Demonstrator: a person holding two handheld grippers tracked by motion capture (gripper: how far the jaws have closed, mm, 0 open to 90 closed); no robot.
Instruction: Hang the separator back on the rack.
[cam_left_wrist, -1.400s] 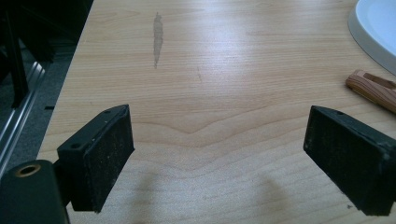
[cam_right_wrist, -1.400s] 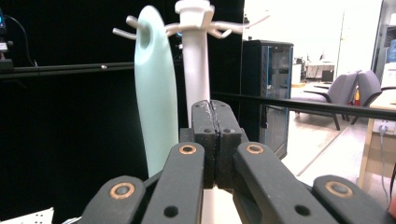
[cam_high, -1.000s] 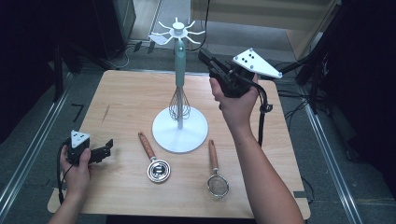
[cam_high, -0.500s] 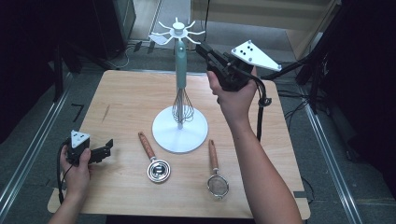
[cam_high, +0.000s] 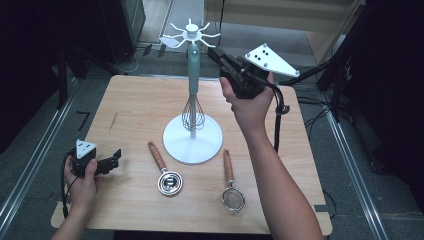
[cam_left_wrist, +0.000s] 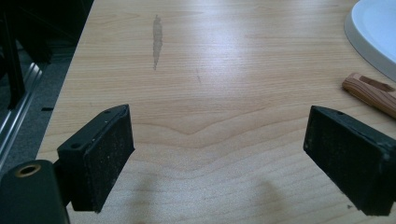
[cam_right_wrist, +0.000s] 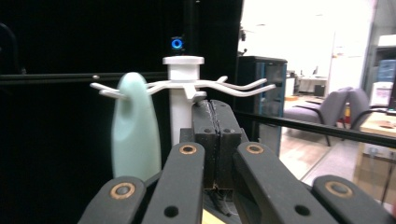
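At twelve o'clock on the wooden table, a whisk is seen hung by its mint handle from a hook of the white utensil stand, its wires just above the round base. The right gripper is held beside the hook crown with its jaws clenched together on nothing, apparently drawn clear now that the whisk hangs. At eight o'clock the left gripper is rested low on the tabletop, jaws spread wide and empty, seemingly parked until needed. Two wood-handled utensils, a small round measure and a strainer, are laid near six o'clock, probably awaiting hanging.
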